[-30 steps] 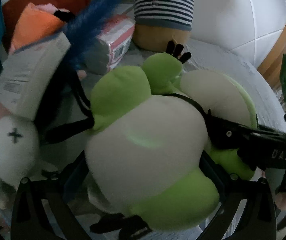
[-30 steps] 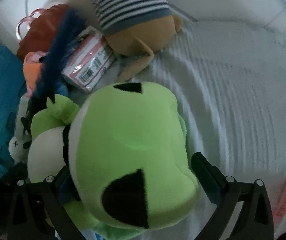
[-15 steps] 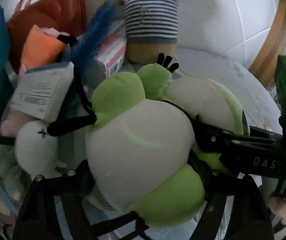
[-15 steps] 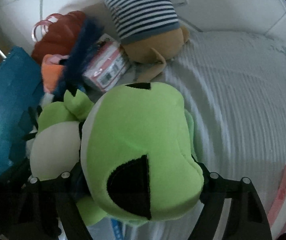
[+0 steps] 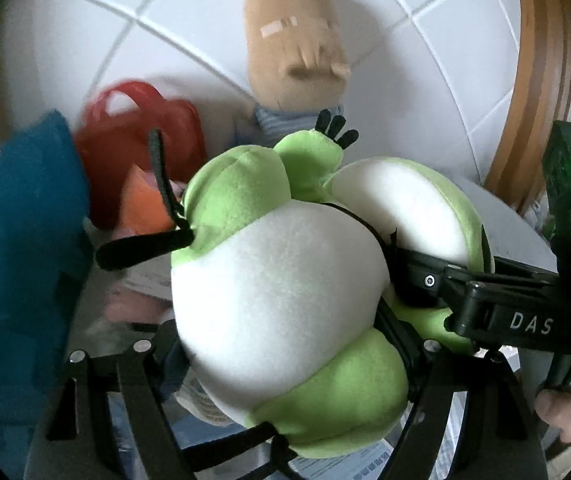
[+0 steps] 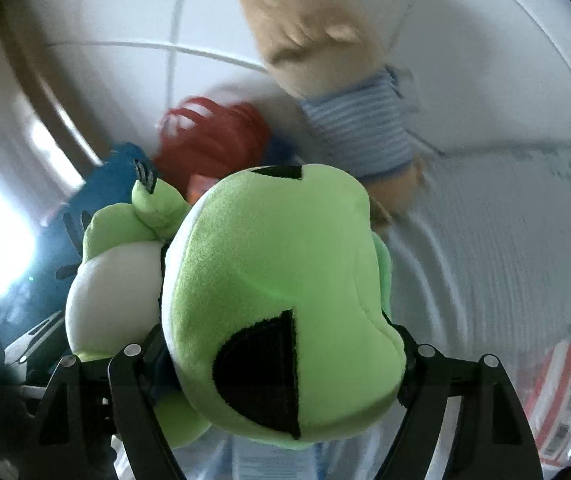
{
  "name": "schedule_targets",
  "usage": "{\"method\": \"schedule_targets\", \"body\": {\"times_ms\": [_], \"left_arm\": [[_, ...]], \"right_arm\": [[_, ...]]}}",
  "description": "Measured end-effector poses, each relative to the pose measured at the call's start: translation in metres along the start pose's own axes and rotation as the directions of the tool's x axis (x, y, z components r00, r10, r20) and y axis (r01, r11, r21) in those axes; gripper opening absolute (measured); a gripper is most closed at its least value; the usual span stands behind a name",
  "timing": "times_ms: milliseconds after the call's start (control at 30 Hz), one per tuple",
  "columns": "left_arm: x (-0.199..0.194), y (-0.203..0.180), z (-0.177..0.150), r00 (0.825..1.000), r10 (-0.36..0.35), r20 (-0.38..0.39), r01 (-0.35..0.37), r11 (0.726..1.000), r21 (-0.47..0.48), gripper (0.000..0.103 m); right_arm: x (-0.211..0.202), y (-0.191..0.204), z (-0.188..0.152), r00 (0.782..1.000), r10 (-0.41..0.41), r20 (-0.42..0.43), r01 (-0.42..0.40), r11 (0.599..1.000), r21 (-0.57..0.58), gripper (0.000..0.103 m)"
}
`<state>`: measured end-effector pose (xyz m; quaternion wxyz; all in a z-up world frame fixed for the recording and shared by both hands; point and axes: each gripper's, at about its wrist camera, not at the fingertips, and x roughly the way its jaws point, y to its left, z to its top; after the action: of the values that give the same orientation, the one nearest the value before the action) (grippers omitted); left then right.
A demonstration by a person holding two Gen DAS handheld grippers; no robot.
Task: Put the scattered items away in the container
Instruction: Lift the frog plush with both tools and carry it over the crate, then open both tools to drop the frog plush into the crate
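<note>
Gripping the lime-green and white plush frog between them, the left hand-held gripper clamps its white belly and the right hand-held gripper its head; the blue perforated plastic basket lies lower left, nearest the left one.

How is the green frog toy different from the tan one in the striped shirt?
The green frog plush is bare green and white; the tan plush wears a striped shirt. The frog is gripped by the left claw and right claw; the tan one sits untouched by the wall. Both are soft toys.
</note>
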<state>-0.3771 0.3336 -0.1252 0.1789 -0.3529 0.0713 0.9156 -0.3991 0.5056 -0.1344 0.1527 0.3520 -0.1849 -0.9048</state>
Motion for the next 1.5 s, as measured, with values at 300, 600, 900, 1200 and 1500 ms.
{"method": "schedule_targets", "body": {"times_ms": [300,600,900,1200,1500], "left_arm": [[-0.098,0.045,0.011,0.980,0.148,0.136,-0.141,0.988,-0.060,0.079],[-0.204,0.160,0.023,0.911,0.323,0.256,-0.293,0.944,-0.148,0.079],[-0.261,0.335,0.027,0.880,0.429,0.206,-0.371,0.889,-0.269,0.080],[-0.216,0.463,-0.016,0.928,0.373,0.008,-0.339,0.852,-0.398,0.086],[-0.192,0.487,-0.041,0.930,0.361,-0.074,-0.357,0.831,-0.426,0.099]], "right_arm": [[-0.032,0.104,0.022,0.990,0.134,0.052,-0.123,0.977,-0.176,0.080],[-0.026,0.270,0.041,0.953,0.288,0.095,-0.237,0.903,-0.358,0.080],[0.046,0.444,0.046,0.928,0.369,0.044,-0.316,0.845,-0.431,0.080],[0.161,0.522,0.014,0.956,0.250,-0.154,-0.293,0.849,-0.440,0.080],[0.186,0.536,-0.013,0.972,0.112,-0.206,-0.204,0.838,-0.507,0.097]]}}
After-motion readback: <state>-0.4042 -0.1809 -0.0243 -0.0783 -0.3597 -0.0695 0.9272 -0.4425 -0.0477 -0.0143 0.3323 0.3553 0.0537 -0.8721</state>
